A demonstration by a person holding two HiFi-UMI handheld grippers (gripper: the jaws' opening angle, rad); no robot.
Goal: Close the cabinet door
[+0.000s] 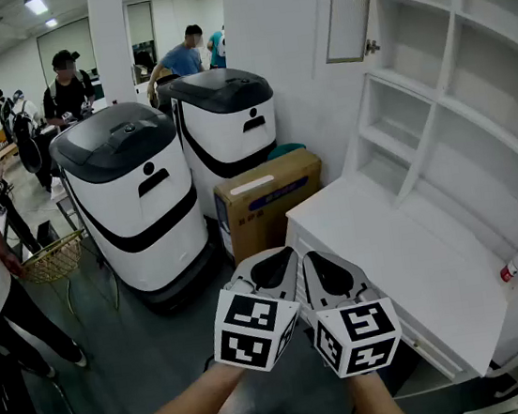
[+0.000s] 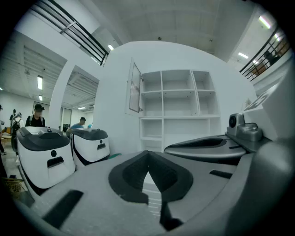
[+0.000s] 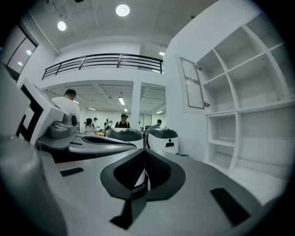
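Observation:
The white cabinet's door [image 1: 348, 5] stands swung open at the top left of the shelf unit [image 1: 453, 100], with a small knob [image 1: 370, 46] at its lower corner. It also appears ajar in the left gripper view [image 2: 135, 87] and in the right gripper view [image 3: 192, 83]. My left gripper [image 1: 283, 257] and right gripper [image 1: 309, 259] are held side by side low in the head view, well short of the cabinet. Both point roughly level toward it. Each is shut with nothing between its jaws [image 2: 147, 156] [image 3: 145, 154].
A white counter [image 1: 406, 248] juts out below the shelves, with a red-capped tube [image 1: 517, 264] near its right end. Two white-and-black machines [image 1: 135, 199] [image 1: 225, 125] and a cardboard box [image 1: 267, 195] stand to the left. A wire basket [image 1: 53, 259] and several people are further left.

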